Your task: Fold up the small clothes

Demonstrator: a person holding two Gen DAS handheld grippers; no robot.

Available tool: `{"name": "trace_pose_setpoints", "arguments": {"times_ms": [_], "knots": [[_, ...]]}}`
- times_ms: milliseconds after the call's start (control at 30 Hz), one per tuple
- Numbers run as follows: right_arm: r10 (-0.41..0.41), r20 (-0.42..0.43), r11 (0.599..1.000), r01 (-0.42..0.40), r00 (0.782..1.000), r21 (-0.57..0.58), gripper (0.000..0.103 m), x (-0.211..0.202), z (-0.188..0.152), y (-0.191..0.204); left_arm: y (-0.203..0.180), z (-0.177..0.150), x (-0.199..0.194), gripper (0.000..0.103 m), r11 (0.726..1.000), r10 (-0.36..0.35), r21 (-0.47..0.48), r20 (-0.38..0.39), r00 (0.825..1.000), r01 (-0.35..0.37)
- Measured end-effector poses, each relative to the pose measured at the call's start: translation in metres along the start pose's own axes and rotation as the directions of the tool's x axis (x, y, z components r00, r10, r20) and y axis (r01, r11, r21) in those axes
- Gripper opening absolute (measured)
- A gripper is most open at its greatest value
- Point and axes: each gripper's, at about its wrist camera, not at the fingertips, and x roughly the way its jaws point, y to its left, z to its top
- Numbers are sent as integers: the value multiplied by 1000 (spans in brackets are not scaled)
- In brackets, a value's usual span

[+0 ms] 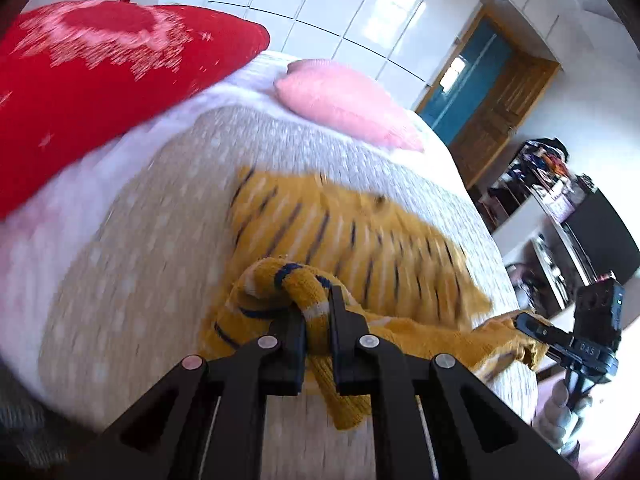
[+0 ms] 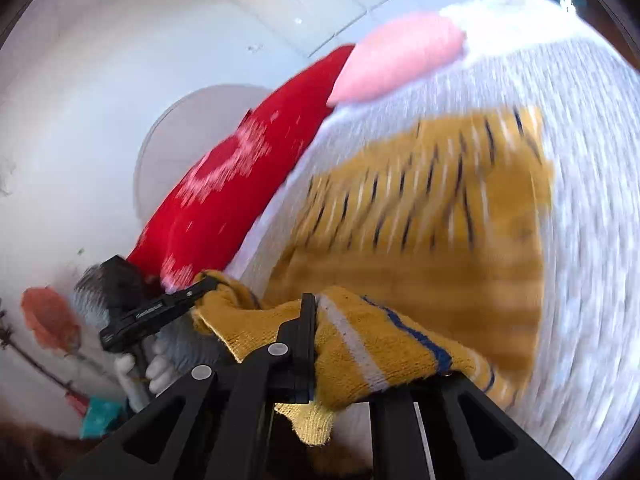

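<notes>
A mustard-yellow knitted sweater [image 1: 360, 240] with navy and white stripes lies on the grey dotted bedspread [image 1: 140, 260]. My left gripper [image 1: 318, 320] is shut on a bunched edge of the sweater at its near side and holds it a little above the bed. My right gripper [image 2: 344, 340] is shut on another striped edge of the same sweater [image 2: 440, 220]; the knit drapes over its right finger and hides it. The right gripper also shows in the left wrist view [image 1: 532, 330] at the sweater's right corner. The left gripper shows in the right wrist view [image 2: 168, 304].
A red patterned cushion [image 1: 100, 80] and a pink cushion [image 1: 348, 100] lie at the far side of the bed. White wardrobe doors [image 1: 340, 12] stand behind. A wooden door [image 1: 492, 104] and cluttered shelves [image 1: 552, 208] are to the right, past the bed's edge.
</notes>
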Motion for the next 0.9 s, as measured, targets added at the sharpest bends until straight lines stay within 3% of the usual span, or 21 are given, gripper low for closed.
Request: {"name": "trace_pose_setpoints", "arguments": {"times_ms": [100,233,267,400,467,600,733,833,900], "knots": [[-91,19,996,91,996,26,9,32,49,-19,-1,44,63,10,997,70,-8,-42,997,-70],[-236,-30,963,238,971,123,9,82,90,-73,11,65,137,10,991,115,-56,-157,981,-125],[-255,-60,951,262,965,163,9,95,96,-90,18,66,145,10,990,94,-91,-166,982,-110],[-137,-41,931,143,990,336,17,102,106,-134,39,79,154,17,980,-10,-200,-138,990,-18],[-84,-9,919,81,996,387,34,105,110,-150,45,89,160,19,971,-54,-238,-138,989,19],[0,29,871,-15,1000,492,47,116,118,-173,66,98,177,24,920,-138,-385,-137,981,76],[61,75,813,-93,995,575,50,118,124,-198,71,98,190,24,907,-145,-416,-165,976,65],[120,177,748,-206,977,631,57,108,127,-213,74,99,188,29,895,-178,-436,-155,972,95],[106,247,710,-247,963,659,64,100,130,-219,77,103,181,35,881,-184,-461,-132,974,104]]}}
